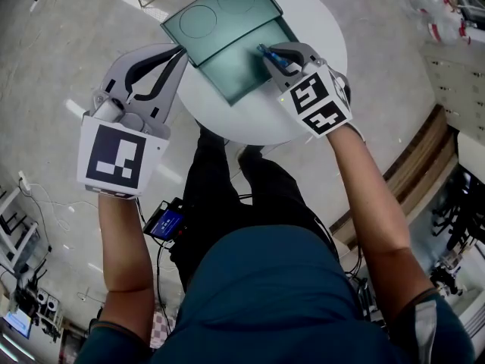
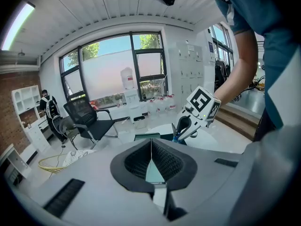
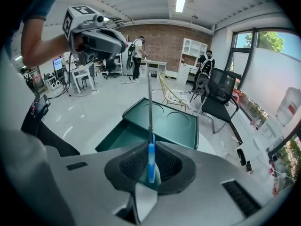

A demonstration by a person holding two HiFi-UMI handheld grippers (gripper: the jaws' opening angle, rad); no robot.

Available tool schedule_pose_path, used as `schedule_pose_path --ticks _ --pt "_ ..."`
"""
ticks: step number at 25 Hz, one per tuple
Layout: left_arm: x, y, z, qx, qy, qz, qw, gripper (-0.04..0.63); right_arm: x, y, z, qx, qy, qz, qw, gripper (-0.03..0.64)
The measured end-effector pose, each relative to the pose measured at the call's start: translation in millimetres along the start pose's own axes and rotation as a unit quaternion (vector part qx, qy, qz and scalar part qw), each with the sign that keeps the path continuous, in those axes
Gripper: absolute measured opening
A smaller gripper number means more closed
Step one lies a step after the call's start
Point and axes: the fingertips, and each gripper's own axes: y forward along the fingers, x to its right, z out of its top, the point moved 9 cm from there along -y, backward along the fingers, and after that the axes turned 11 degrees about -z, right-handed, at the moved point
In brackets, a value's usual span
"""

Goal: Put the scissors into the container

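Note:
A dark green container (image 1: pixel 236 74) lies open on the round white table (image 1: pixel 318 21), its lid (image 1: pixel 220 14) with two round recesses folded back behind it. My right gripper (image 1: pixel 271 53) hovers over the container's right side, shut on blue-handled scissors (image 1: pixel 274 58). In the right gripper view the blue handle (image 3: pixel 150 160) sits between the pads and the closed blades (image 3: pixel 149 102) point away over the container (image 3: pixel 123 138). My left gripper (image 1: pixel 179 53) is raised at the container's left edge, shut and holding nothing; its pads (image 2: pixel 159 160) meet at the tips.
The table edge lies close in front of the person's legs (image 1: pixel 227 188). A black office chair (image 2: pixel 87 119) and shelves stand beyond the table. People (image 3: pixel 138 48) stand far off by a brick wall. Pale floor surrounds the table.

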Motion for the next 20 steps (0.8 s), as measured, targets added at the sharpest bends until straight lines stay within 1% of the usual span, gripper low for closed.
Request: schedule_pose_path --ticks 6,20 --pt "-4.2 9.0 -6.6 -0.001 -0.007 -0.003 1.0 0.021 -3.2 17.0 -15.4 -0.016 -0.013 0.011 1.0 0.063" --pt "-5.9 20.6 -21.3 -0.003 -0.014 -0.011 0.9998 0.021 -16.9 46.0 -33.2 -0.051 -0.094 0.022 0.994 0.063"
